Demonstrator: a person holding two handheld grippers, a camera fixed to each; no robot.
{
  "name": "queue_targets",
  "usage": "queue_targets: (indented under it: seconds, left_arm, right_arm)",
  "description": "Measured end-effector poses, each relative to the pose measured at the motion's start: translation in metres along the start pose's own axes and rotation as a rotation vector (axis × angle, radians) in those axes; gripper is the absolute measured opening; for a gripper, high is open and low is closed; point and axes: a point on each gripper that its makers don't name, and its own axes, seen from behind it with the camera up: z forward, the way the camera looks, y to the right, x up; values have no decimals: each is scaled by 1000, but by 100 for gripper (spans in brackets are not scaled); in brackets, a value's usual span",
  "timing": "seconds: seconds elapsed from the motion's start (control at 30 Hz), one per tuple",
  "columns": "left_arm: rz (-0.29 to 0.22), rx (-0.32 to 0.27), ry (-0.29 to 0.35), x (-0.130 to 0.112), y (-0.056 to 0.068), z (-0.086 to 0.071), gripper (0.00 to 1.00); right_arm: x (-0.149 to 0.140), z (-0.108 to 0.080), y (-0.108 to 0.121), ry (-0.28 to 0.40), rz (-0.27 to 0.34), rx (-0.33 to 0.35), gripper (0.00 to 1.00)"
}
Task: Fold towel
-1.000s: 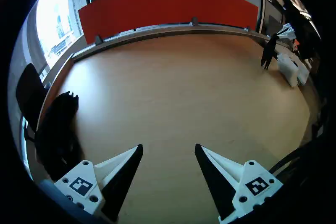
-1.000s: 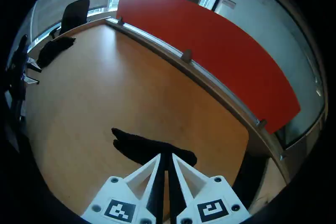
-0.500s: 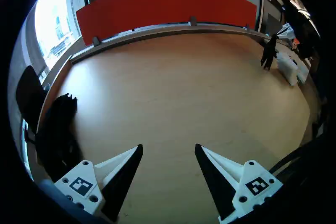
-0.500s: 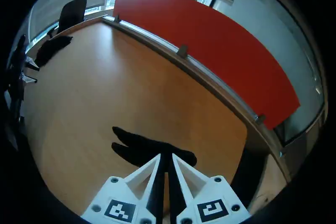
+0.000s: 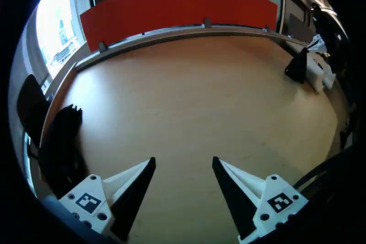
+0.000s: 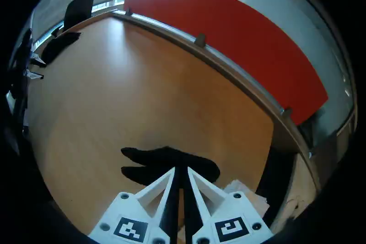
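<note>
The black towel (image 6: 169, 164) hangs in a bunch from my right gripper (image 6: 180, 171), whose fingers are shut on it just above the wooden table (image 6: 137, 97). In the left gripper view the same towel (image 5: 297, 65) shows as a dark lump at the far right, beside the white right gripper (image 5: 316, 72). My left gripper (image 5: 183, 159) stands open low over the bare table (image 5: 196, 97), with nothing between its fingers.
A red divider panel (image 5: 183, 6) runs along the table's far edge. A second dark cloth heap (image 5: 61, 138) lies at the table's left end, with a black chair (image 5: 29, 106) behind it. Something pale (image 6: 244, 191) lies beside the right fingers.
The right gripper has come down with the towel, which now looks lower and more bunched at the far right. A pale thing has come into the right gripper view. The left gripper barely moved.
</note>
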Motion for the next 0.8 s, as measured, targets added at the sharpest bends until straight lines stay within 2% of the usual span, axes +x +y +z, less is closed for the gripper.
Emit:
queue_targets:
  seconds: [0.37, 0.8]
  left_arm:
    - [14, -7, 1, 2, 5, 1, 91]
    - [23, -1, -2, 0, 4, -3, 92]
  right_arm:
    - [-67, -2, -13, -82, 53, -4, 4]
    - [-127, 9, -18, -172, 143, -38, 4]
